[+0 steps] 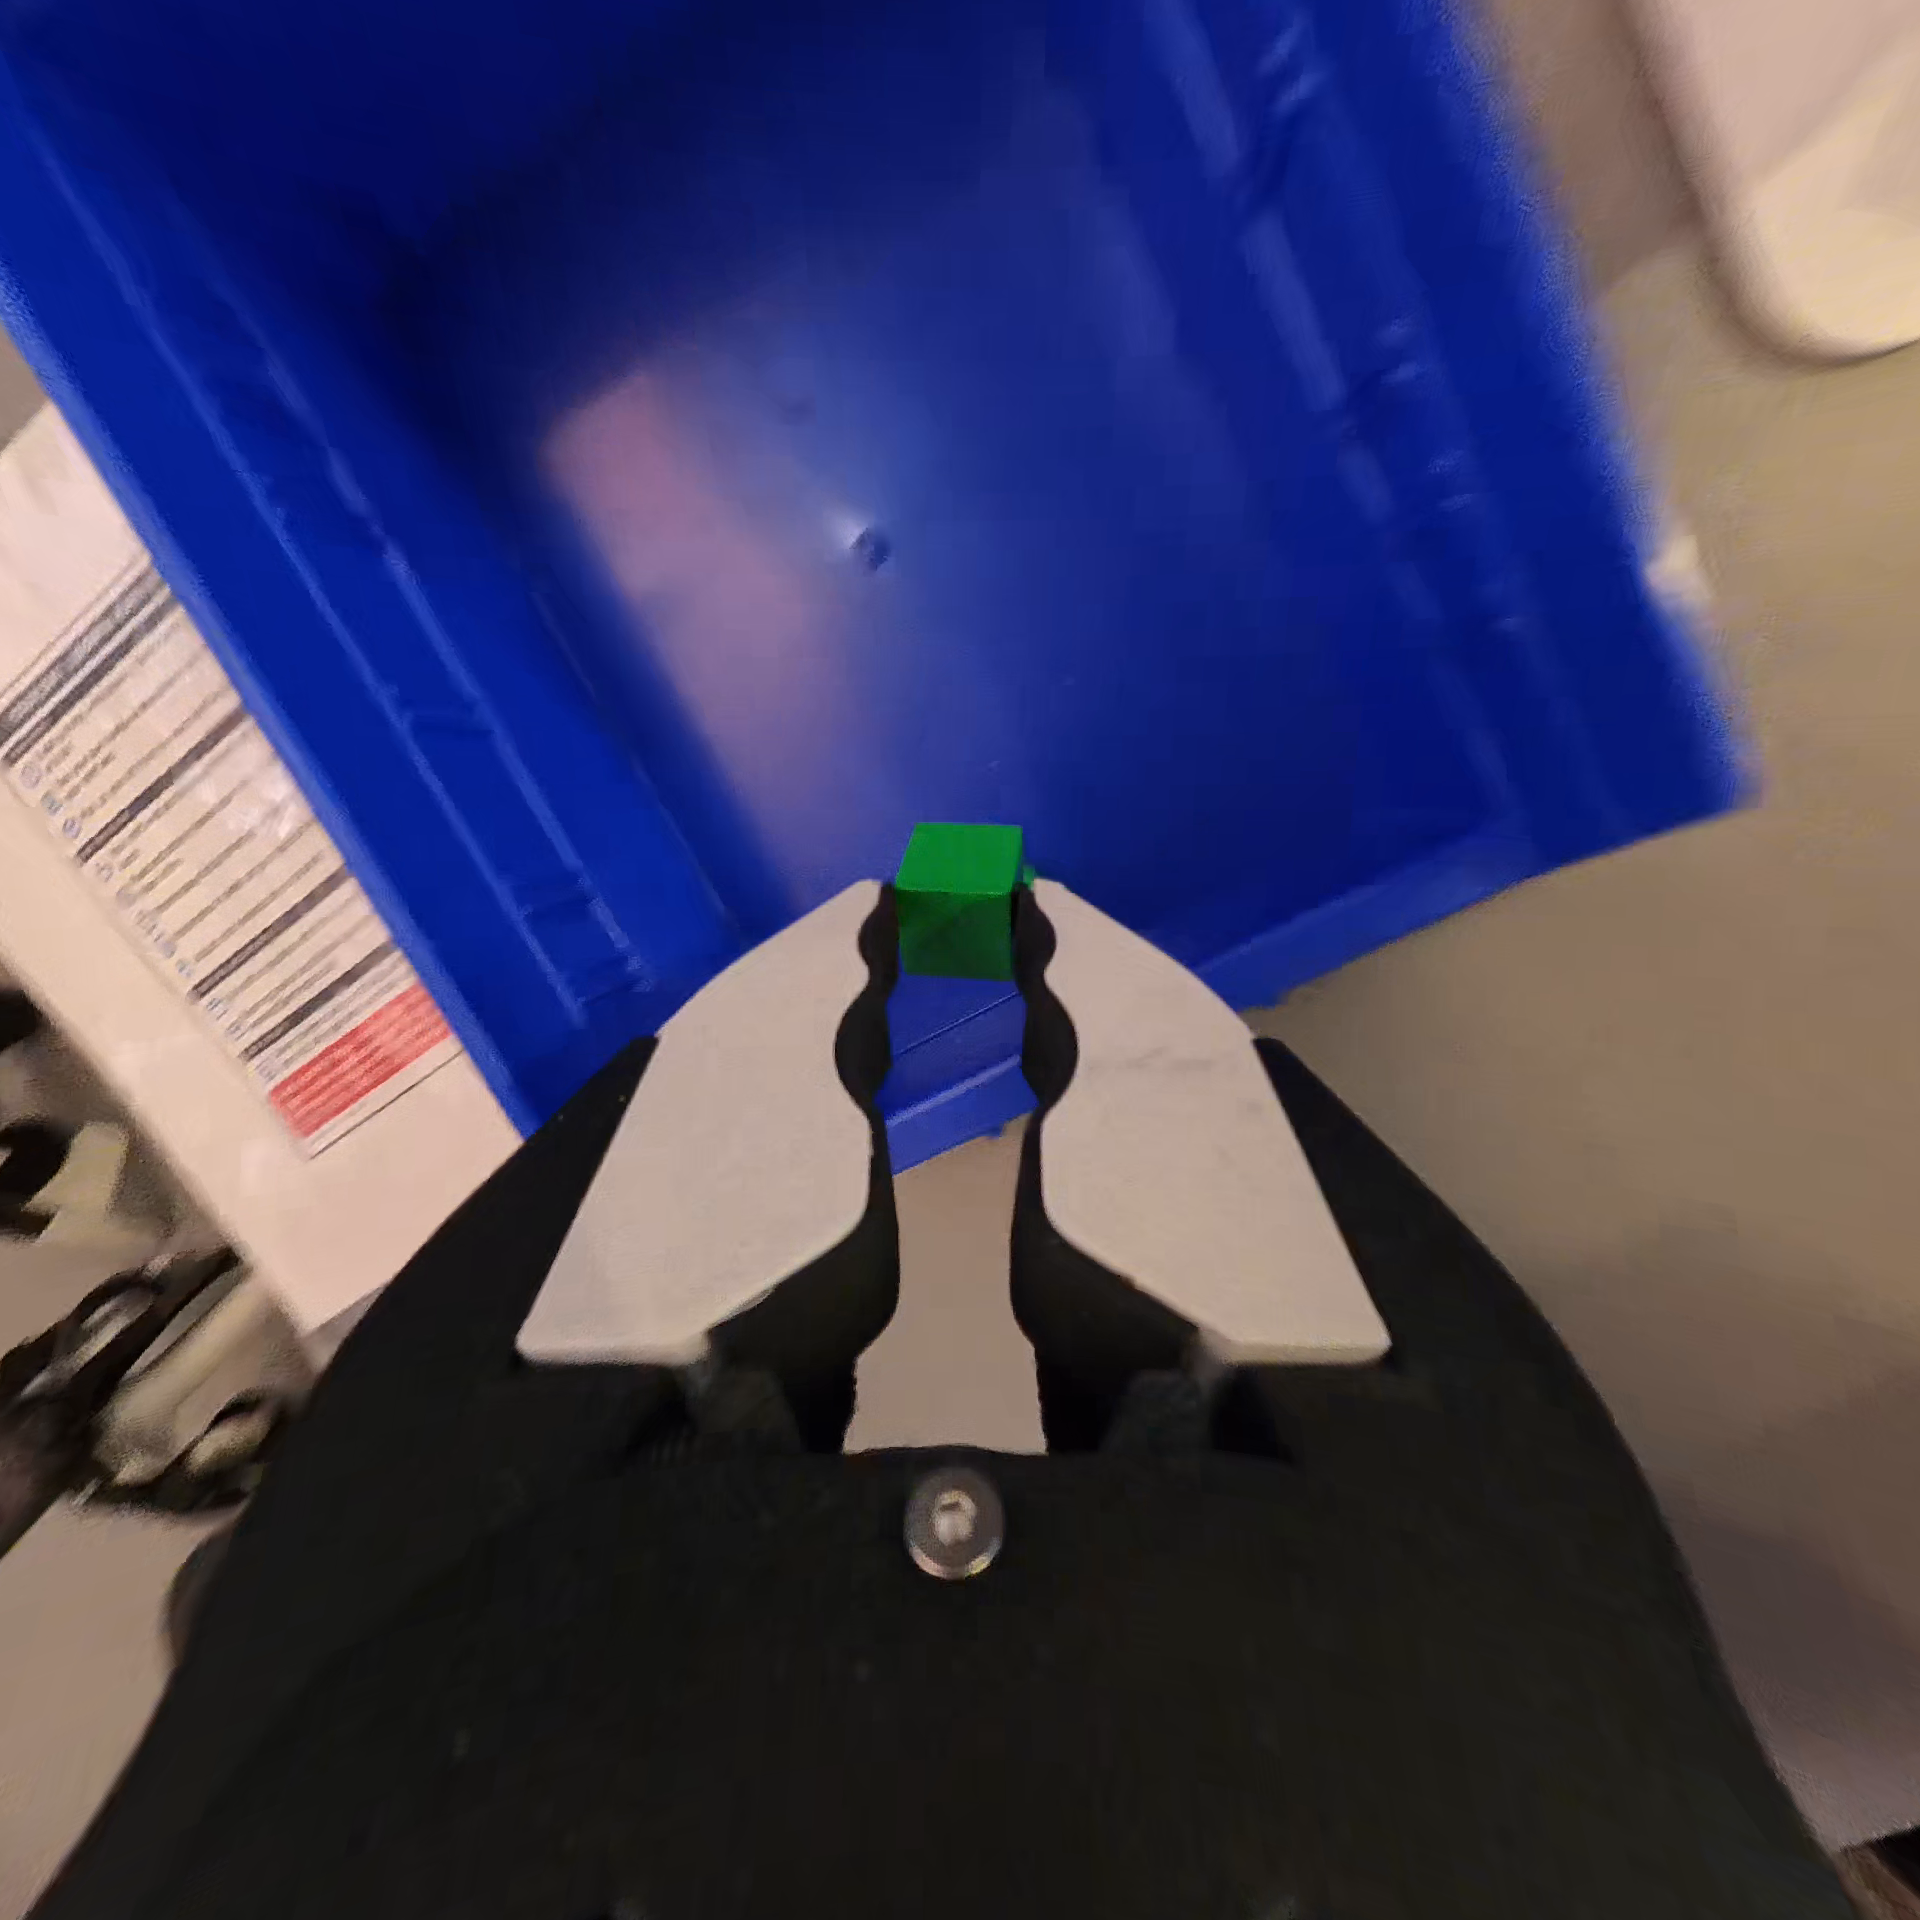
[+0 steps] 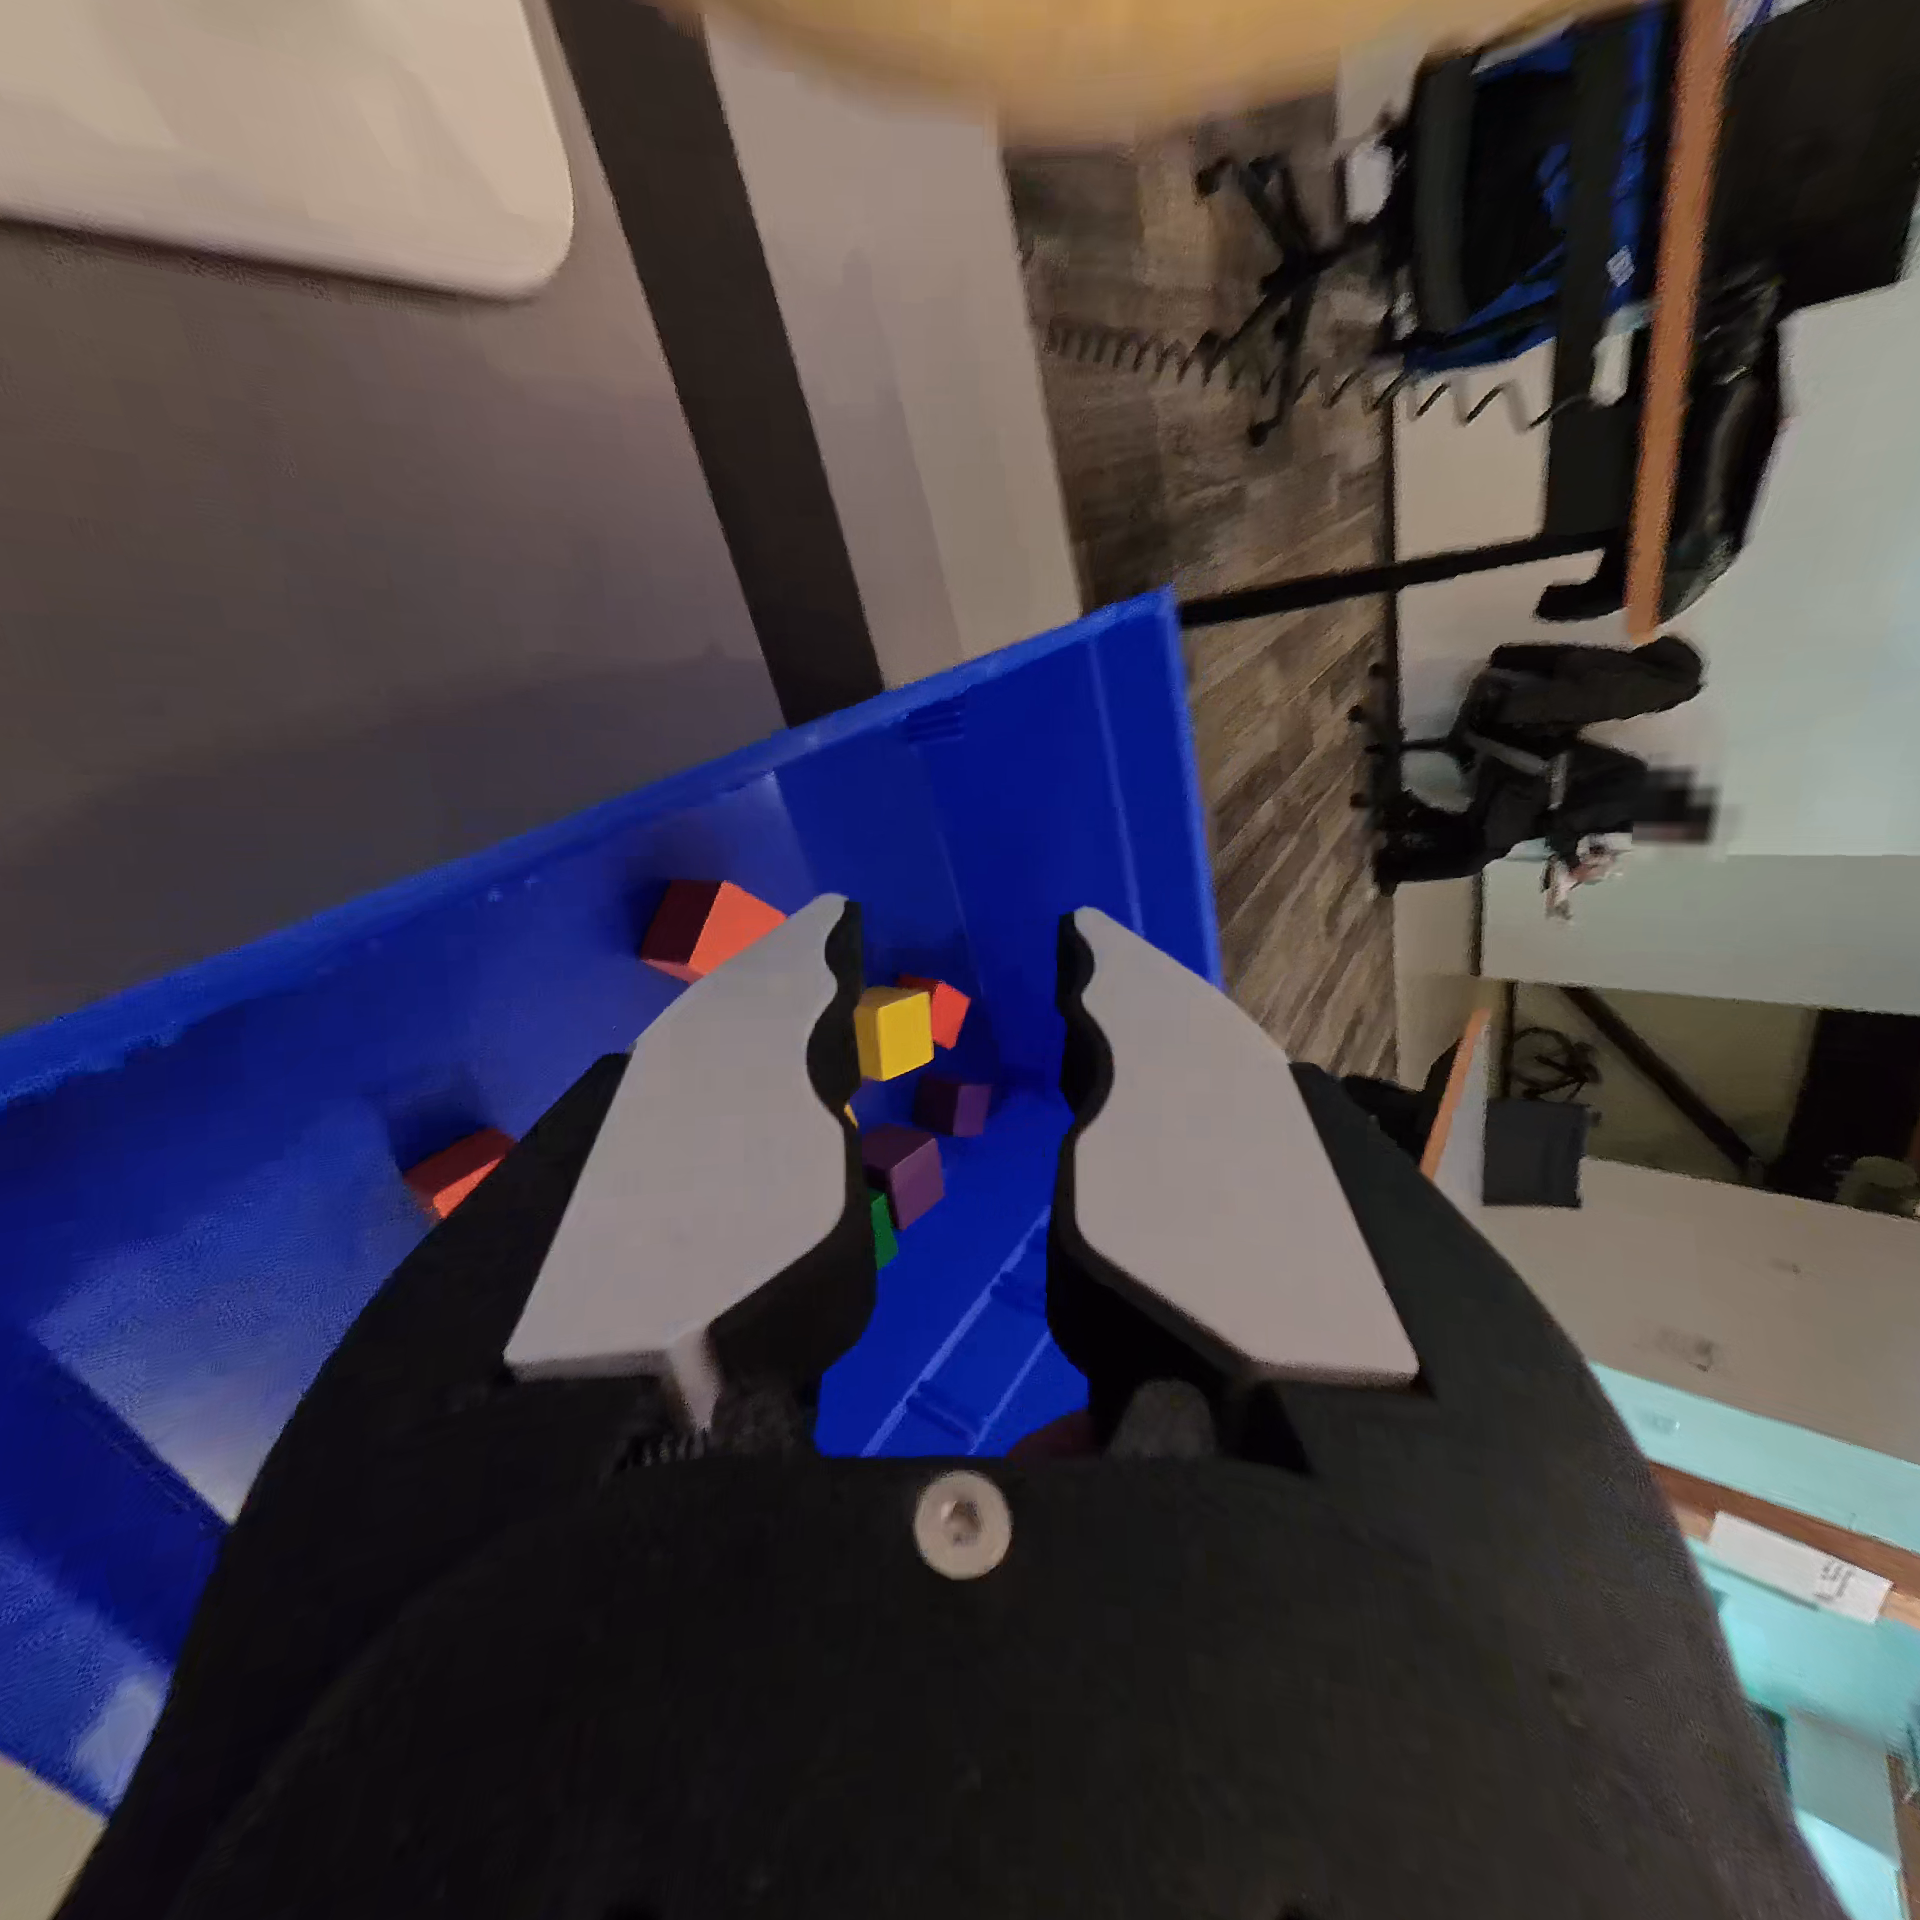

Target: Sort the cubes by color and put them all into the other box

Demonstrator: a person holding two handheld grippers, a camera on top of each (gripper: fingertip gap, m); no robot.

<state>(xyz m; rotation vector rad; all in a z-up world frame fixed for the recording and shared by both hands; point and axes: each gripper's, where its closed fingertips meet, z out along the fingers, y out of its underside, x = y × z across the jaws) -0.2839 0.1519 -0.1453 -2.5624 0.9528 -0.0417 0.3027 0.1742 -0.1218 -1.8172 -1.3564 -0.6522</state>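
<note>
Cubes, orange (image 2: 717, 928), yellow (image 2: 891, 1032) and purple (image 2: 906, 1172), lie in one blue box (image 2: 1049, 790); left gripper (image 1: 958, 914) fingers pinch a green cube (image 1: 958, 902) over another, seemingly empty box (image 1: 727, 468) on a grey counter (image 1: 1558, 1143); right gripper (image 2: 956, 997) fingers gape, holding nothing.

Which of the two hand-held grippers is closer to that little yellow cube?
Right. The right hand-held gripper hangs open just above the yellow cube. The left hand-held gripper holds a green cube over another box.

My left gripper (image 1: 957, 914) and right gripper (image 2: 956, 971) look alike: black bodies, grey finger plates, wavy black pads, one silver screw each.
</note>
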